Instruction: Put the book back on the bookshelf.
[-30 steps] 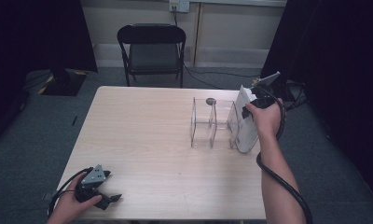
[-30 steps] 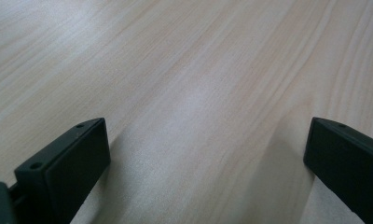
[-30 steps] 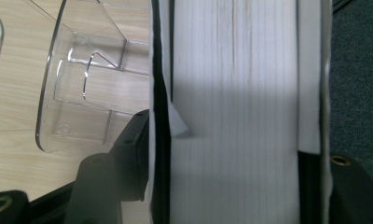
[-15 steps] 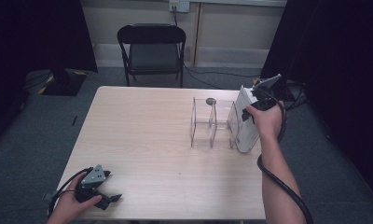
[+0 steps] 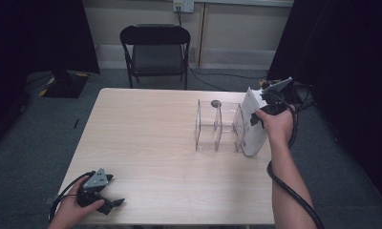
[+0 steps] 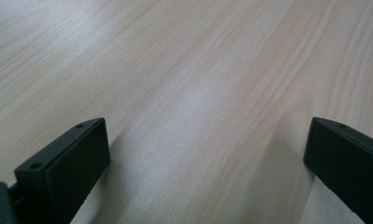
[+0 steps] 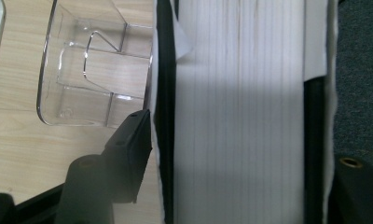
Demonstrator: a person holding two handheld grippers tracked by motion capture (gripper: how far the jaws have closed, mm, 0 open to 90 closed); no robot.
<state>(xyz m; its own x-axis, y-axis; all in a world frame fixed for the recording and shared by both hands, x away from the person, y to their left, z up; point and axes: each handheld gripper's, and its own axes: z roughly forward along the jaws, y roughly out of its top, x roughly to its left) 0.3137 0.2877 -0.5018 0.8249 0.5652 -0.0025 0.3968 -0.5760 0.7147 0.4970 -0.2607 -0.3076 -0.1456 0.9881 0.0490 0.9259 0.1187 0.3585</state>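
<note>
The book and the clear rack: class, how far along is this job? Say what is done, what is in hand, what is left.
Done: the book stands upright at the right end of the clear rack. In hand: the right gripper straddles it, jaws against both covers after just opening a little. Left: all the rack's slots look bare, so it probably still has to go in one. The left gripper rests open on the table.

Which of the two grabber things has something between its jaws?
The right gripper, at the table's far right edge. A thick white book stands between its jaws, beside the clear plastic holder. The left gripper is open over bare wood.
</note>
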